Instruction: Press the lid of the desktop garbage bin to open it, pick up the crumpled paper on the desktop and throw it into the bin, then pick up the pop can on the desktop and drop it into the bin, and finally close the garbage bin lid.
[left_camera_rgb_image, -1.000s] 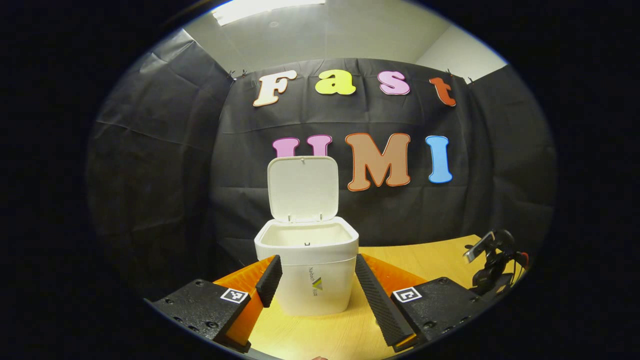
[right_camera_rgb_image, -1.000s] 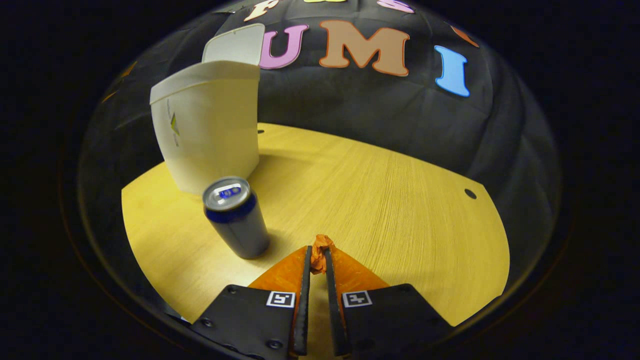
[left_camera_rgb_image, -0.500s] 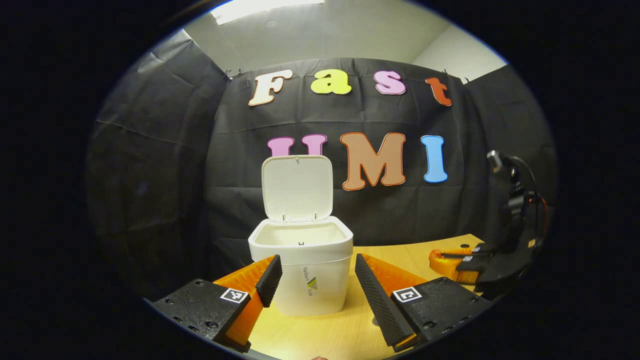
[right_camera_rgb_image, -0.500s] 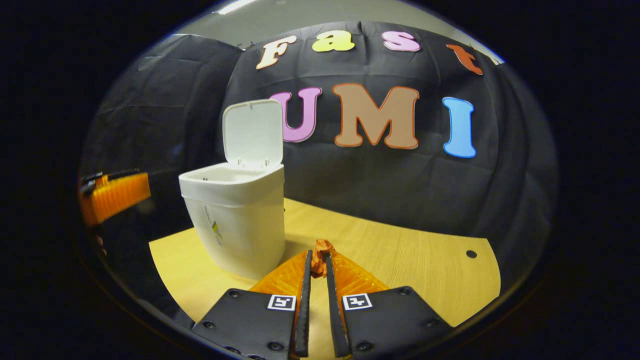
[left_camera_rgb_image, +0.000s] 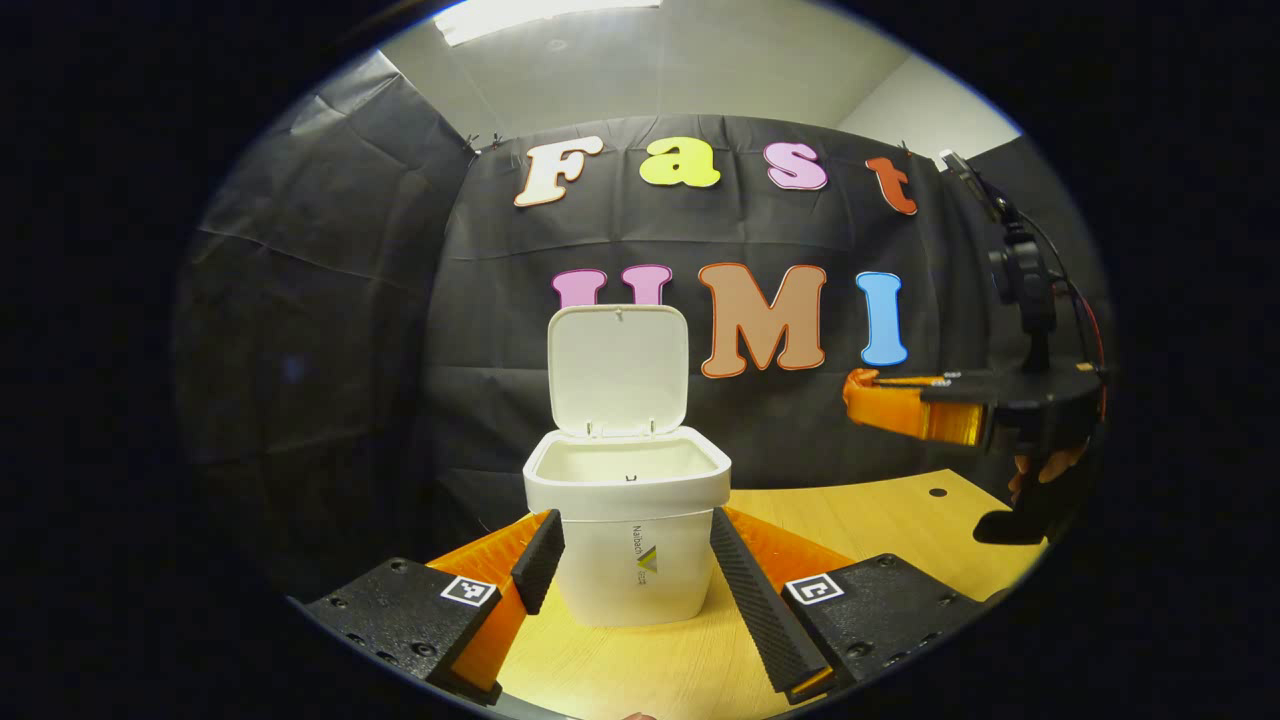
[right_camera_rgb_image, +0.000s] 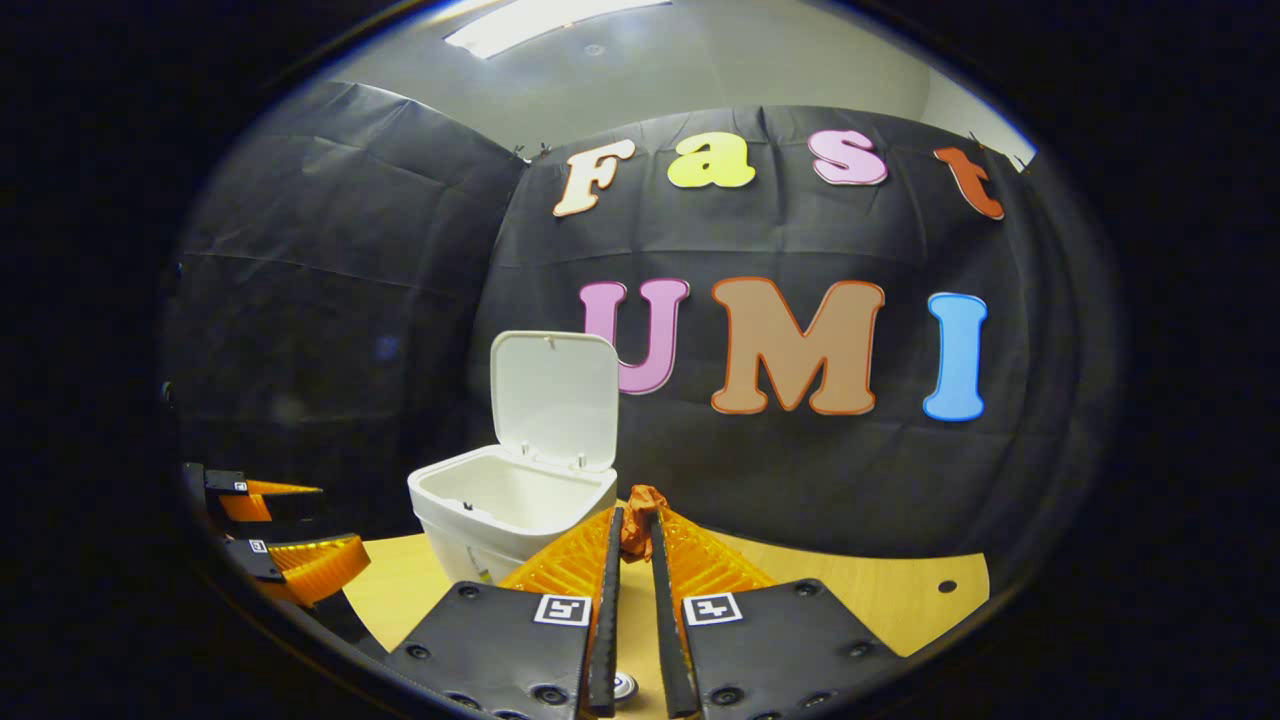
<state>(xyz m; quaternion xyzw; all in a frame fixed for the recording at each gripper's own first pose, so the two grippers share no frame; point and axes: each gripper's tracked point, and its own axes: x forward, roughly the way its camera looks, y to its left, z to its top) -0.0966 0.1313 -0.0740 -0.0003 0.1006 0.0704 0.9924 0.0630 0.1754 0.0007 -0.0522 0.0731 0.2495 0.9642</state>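
The white desktop bin (left_camera_rgb_image: 626, 520) stands on the wooden table (left_camera_rgb_image: 880, 510) with its lid (left_camera_rgb_image: 618, 368) tipped upright at the back. My left gripper (left_camera_rgb_image: 630, 570) is open, low in front of the bin, its fingers flanking the bin's base in this view. My right gripper (right_camera_rgb_image: 632, 530) is shut on a crumpled orange paper (right_camera_rgb_image: 643, 500), held in the air to the right of the bin (right_camera_rgb_image: 510, 505) and above its rim. From the left gripper view the right gripper (left_camera_rgb_image: 860, 390) hangs well above the table. The pop can's top (right_camera_rgb_image: 622, 686) peeks out below, between the fingers.
A hand (left_camera_rgb_image: 1040, 470) holds the right gripper at the right edge. The left gripper (right_camera_rgb_image: 290, 530) shows at the far left, near the table's (right_camera_rgb_image: 850, 600) edge. A small dark hole (right_camera_rgb_image: 946, 586) marks the table's right side. Black cloth walls close the back and sides.
The right gripper has risen from table height with the paper and tilted up, now above the bin's rim. The can dropped beneath its view. The left gripper barely shifted.
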